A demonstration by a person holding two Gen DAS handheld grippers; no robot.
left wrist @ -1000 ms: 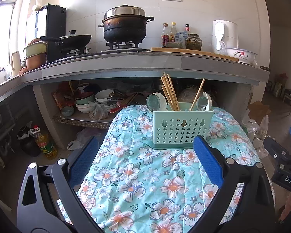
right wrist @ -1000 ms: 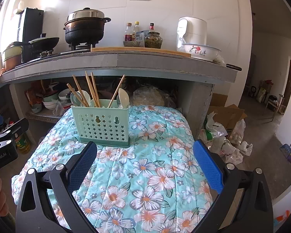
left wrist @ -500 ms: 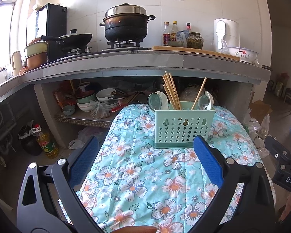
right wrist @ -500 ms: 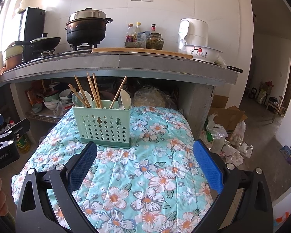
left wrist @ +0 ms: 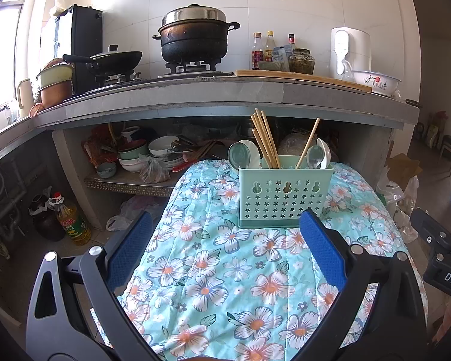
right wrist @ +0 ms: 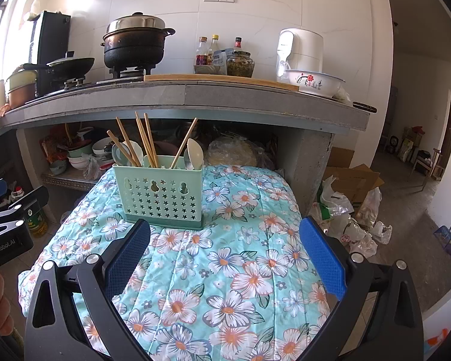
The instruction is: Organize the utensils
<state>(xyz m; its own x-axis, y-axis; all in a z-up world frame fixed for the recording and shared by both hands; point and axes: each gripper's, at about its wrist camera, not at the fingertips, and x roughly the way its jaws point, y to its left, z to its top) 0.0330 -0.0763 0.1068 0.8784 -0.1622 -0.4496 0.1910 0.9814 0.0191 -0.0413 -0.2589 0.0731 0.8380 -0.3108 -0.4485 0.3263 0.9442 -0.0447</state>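
Observation:
A mint green utensil holder (left wrist: 284, 195) with star holes stands at the far end of a floral-clothed table (left wrist: 213, 270). It holds several wooden chopsticks (left wrist: 264, 138) and ceramic spoons (left wrist: 317, 156). It also shows in the right wrist view (right wrist: 159, 192) with chopsticks (right wrist: 144, 138) and a spoon (right wrist: 194, 152). My left gripper (left wrist: 225, 251) is open and empty, hovering over the cloth short of the holder. My right gripper (right wrist: 224, 252) is open and empty, also short of it.
A concrete counter (left wrist: 225, 96) behind the table carries a black pot (left wrist: 194, 40), wok, bottles, cutting board and bowl. A shelf beneath holds stacked bowls (left wrist: 141, 156). An oil bottle (left wrist: 72, 219) stands on the floor left. Boxes and bags (right wrist: 348, 204) lie right.
Both grippers have drawn back a little from the holder and risen slightly. Both stay open and empty.

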